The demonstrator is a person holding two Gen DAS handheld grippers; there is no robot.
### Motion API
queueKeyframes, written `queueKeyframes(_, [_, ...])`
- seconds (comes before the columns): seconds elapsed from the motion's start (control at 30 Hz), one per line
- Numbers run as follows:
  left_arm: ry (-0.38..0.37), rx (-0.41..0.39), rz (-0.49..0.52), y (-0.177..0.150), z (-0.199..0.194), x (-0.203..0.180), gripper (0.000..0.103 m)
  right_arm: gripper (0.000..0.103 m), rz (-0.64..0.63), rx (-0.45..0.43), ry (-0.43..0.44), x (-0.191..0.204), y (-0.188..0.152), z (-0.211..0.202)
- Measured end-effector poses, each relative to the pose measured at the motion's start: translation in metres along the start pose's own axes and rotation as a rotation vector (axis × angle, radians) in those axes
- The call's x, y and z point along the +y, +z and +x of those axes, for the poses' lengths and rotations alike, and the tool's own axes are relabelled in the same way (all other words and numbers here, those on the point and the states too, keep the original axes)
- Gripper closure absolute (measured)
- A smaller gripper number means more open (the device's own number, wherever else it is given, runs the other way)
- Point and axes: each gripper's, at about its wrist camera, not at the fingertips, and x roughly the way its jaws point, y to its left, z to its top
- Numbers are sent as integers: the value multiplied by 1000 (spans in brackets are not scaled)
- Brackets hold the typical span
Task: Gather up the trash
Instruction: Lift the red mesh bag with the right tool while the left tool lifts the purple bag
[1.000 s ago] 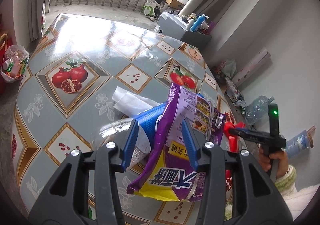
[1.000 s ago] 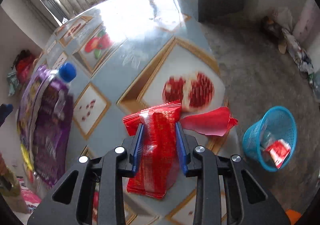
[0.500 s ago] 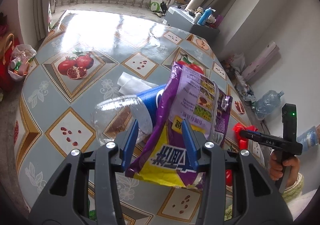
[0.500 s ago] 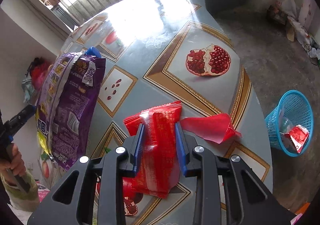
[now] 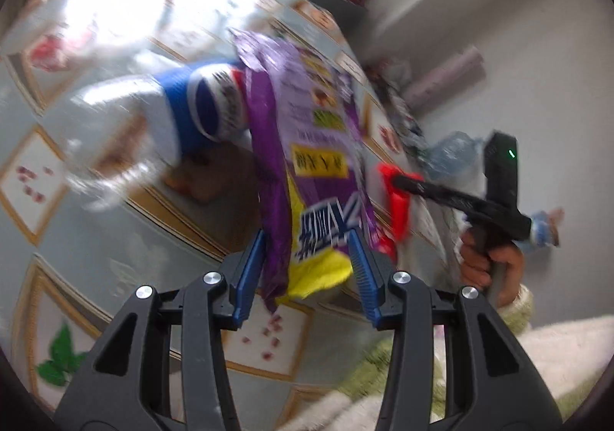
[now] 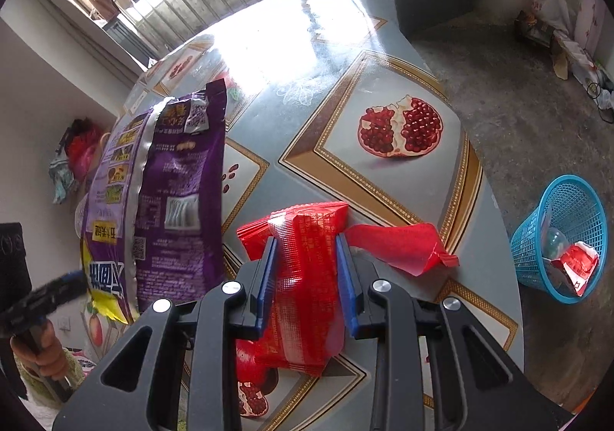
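Red wrapper (image 6: 307,277) pinched in the right gripper (image 6: 307,277) could snag the counter (image 6: 383,201) edge short of the blue basket (image 6: 560,239).

**Foil, film and glossy oilcloth**

Glossy purple plastic-foil snack bag (image 6: 161,201), silvery seam down its back, printed panels on the front. Shiny red film wrapper (image 6: 307,277), finely crinkled, pinched between ribbed blue plastic pads on matt black plastic fingers (image 6: 264,273). Loose red film scrap (image 6: 403,247) just right of it, creased. Clear thin plastic bottle (image 5: 115,132) with glossy blue label, blurred. Smooth, highly reflective oilcloth on the table (image 6: 345,93), glare at the far end. Open-mesh turquoise plastic basket (image 6: 564,216) at right on rough, dull concrete floor (image 6: 518,86). Fuzzy pale knit sleeve (image 5: 518,308).
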Motion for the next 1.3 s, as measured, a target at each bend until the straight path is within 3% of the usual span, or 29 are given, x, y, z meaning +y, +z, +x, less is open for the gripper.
queueKeyframes(0.13, [145,-34,28,0,5,-1,58,74,5,2,1,-1,0,0])
queueKeyframes(0.17, [150,-43,20,3,5,1,58,74,5,2,2,-2,1,0])
queueKeyframes(0.43, [137,-97,-20,20,20,3,58,74,14,-12,5,-3,2,-3])
queueKeyframes(0.57, [124,-103,-25,22,28,1,70,74,18,-57,52,0,6,-16])
queueKeyframes(0.77, [71,-73,39,14,34,-13,72,74,-57,-69,106,27,8,-16])
queueKeyframes(0.93, [17,-26,65,7,42,-26,72,74,-100,-18,74,39,0,6])
queueKeyframes(1.07, [49,-12,102,7,48,-32,72,74,-85,12,70,36,-3,19])
queueKeyframes(1.3, [68,-38,65,14,48,-24,72,74,-98,10,64,39,-4,20])
